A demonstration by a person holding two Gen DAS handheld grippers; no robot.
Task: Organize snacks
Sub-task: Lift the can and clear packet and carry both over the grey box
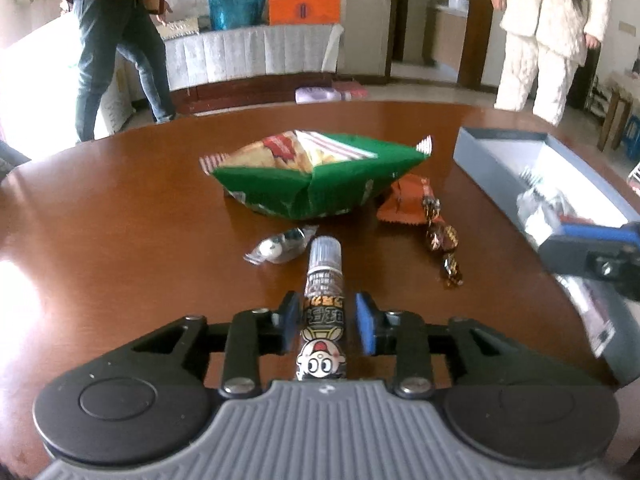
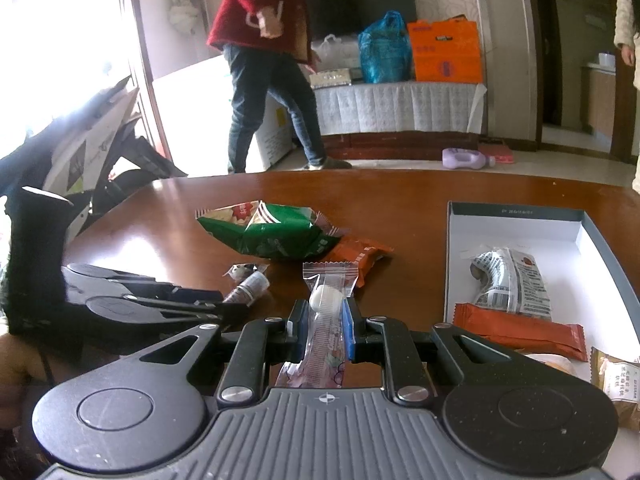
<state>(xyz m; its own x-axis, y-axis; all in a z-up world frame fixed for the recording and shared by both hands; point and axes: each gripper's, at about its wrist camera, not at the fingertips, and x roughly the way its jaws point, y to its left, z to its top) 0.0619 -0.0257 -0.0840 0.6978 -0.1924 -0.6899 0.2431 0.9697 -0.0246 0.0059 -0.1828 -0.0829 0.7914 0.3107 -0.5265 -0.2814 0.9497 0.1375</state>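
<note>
Straddling small bottle (image 1: 322,312) on table (image 1: 120,216), left gripper (image 1: 327,326) fingers narrow, gaps both sides, not yet gripping. Bottle looks light, stiff, slick, could roll; take mid-body. Right gripper (image 2: 323,330) pinched on clear candy packet (image 2: 325,320), soft, crinkly, light; grip sits mid-length. Packet near box (image 2: 516,212), not over it yet.

Bare table (image 1: 120,240) lies left; green chip bag (image 1: 316,176) and wrapped candies (image 1: 440,236) block ahead.
</note>
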